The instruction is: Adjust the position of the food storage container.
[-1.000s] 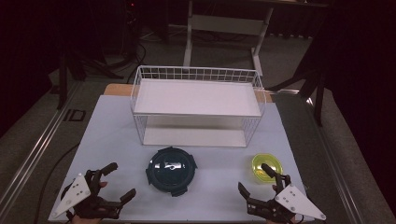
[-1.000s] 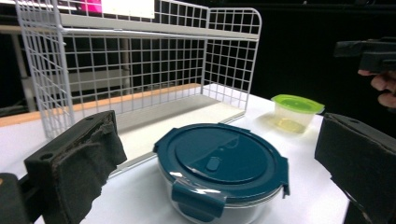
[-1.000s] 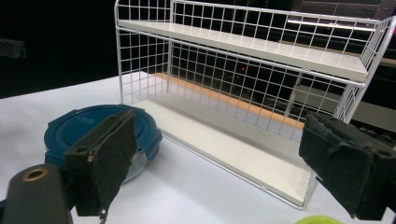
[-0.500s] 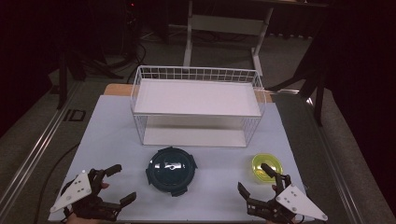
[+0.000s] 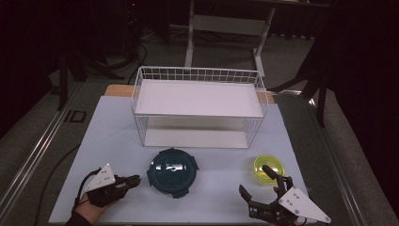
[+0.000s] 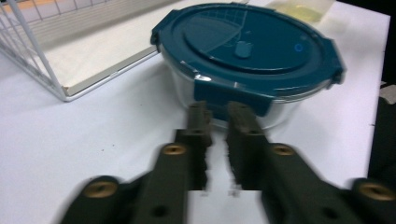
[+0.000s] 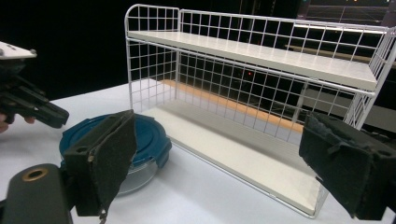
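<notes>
A round glass container with a dark teal clip lid (image 5: 172,170) (image 6: 247,51) (image 7: 140,133) sits on the white table, front centre. My left gripper (image 5: 135,179) (image 6: 218,111) lies low just left of it. Its jaws have just been closing and now stand shut with nothing between them, tips close to the lid's front clip. That gripper also appears at the left edge (image 7: 35,109) of the right gripper view. My right gripper (image 5: 254,180) (image 7: 224,163) rests at the front right, open and holding nothing. One fingertip reaches over a small yellow bowl (image 5: 269,167) (image 6: 301,9).
A white two-tier wire rack (image 5: 197,108) (image 6: 28,51) (image 7: 252,70) stands behind the container, both shelves bare. The white table surface (image 5: 113,136) ends at dark floor on all sides. A chair frame stands beyond the rack.
The left gripper's jaws went from wide open to shut. That hand also shifted right and down toward the teal-lidded container. The right gripper stayed put.
</notes>
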Demonstrator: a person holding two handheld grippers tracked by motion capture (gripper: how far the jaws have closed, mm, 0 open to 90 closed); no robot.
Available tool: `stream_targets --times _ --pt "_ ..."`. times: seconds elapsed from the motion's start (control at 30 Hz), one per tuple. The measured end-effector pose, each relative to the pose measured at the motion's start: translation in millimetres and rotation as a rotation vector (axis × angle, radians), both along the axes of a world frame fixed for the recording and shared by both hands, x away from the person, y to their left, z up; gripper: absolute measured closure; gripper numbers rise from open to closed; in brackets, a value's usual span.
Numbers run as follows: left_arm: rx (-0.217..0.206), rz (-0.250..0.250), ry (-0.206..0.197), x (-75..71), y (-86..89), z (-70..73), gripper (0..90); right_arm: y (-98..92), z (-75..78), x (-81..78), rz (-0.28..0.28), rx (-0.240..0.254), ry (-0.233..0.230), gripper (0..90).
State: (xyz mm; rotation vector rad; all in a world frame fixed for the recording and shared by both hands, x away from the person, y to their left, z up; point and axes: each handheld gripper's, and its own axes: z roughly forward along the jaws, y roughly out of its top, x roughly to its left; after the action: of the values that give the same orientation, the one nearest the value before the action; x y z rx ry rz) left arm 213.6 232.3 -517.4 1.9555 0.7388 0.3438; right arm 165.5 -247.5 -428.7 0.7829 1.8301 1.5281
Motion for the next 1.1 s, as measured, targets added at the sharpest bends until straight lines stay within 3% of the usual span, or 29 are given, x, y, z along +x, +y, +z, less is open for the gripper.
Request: stream_targets --times 0.07,0.3,0.73,1.1 --pt "0.016 -0.013 0.007 4.4 -5.2 -1.1 89.1 -0.3 -0.2 0.1 0.005 0.001 0.000 10.9" --pt "0.000 -0.018 0.020 12.8 -13.9 -4.6 89.3 -0.4 0.3 -0.5 0.008 0.002 -0.001 10.9" --pt "-0.015 0.015 0.034 39.0 -27.9 -5.0 89.5 2.1 -1.1 -0.1 0.024 -0.011 0.008 10.9" --pt "-0.031 -0.025 0.051 49.6 -48.8 -4.9 89.6 4.6 -2.2 0.3 0.036 -0.018 0.018 10.9"
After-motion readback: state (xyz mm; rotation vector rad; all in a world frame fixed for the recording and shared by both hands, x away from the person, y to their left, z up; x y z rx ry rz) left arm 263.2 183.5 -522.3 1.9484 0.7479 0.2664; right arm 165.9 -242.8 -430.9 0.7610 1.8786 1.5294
